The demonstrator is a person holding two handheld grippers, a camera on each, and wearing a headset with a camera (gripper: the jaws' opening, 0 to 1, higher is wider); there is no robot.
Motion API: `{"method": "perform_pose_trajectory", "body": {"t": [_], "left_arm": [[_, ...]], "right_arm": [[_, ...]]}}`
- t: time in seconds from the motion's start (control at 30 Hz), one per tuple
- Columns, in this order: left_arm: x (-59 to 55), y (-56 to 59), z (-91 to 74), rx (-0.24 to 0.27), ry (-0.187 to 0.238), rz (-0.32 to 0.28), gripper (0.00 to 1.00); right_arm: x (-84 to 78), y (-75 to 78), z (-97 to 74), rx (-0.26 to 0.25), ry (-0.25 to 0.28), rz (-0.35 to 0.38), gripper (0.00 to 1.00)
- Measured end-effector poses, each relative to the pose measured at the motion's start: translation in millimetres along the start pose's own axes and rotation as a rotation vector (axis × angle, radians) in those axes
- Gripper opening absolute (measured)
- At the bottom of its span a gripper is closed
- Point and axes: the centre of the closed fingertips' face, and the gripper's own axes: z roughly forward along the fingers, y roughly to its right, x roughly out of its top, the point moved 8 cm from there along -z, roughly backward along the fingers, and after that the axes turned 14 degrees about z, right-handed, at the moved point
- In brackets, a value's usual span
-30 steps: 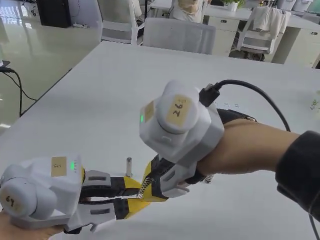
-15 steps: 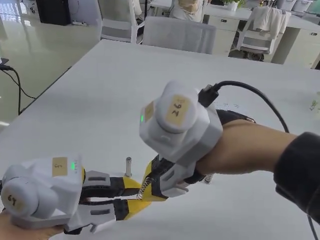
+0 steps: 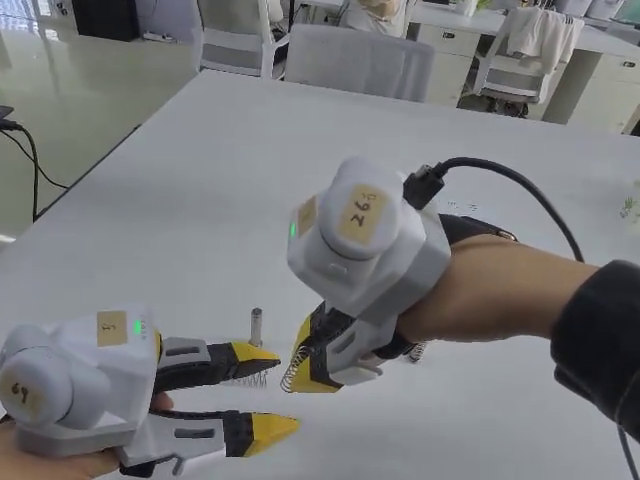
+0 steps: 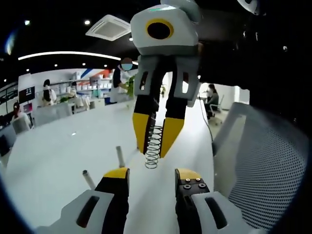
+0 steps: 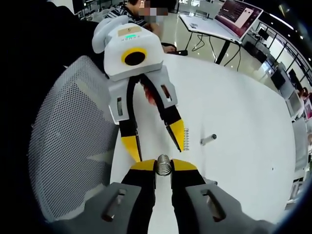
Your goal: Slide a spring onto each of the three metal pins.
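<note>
In the head view we see the left gripper (image 3: 265, 392) with its two yellow-tipped jaws spread apart over the white table (image 3: 200, 180). Just beside it the right gripper (image 3: 303, 374) pinches a spring (image 3: 289, 373) at its tips, near an upright metal pin (image 3: 256, 326). In the left gripper view our own jaws stand open at the bottom, the right gripper faces us with the spring squeezed between its jaws and hanging down toward the table, and a second pin (image 4: 87, 179) stands to the left. In the right gripper view the jaws are pressed on the end of the spring, the left gripper is opposite with its jaws wide, and a second spring (image 5: 185, 139) lies on the table just beside one of its tips
</note>
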Motion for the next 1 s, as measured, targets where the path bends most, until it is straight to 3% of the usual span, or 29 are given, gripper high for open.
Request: {"method": "perform_pose_trajectory", "body": {"t": [0.67, 1.0], "left_arm": [[-14.7, -4.8, -14.3, 0.082, -0.025, -0.115, 0.63], [-17.9, -9.1, -17.6, 0.118, -0.031, -0.132, 0.75]], "right_arm": [[-11.0, 22.8, -13.5, -0.045, -0.013, 0.045, 0.08], [-16.6, 34.8, -23.1, -0.084, -0.024, 0.064, 0.08]]}}
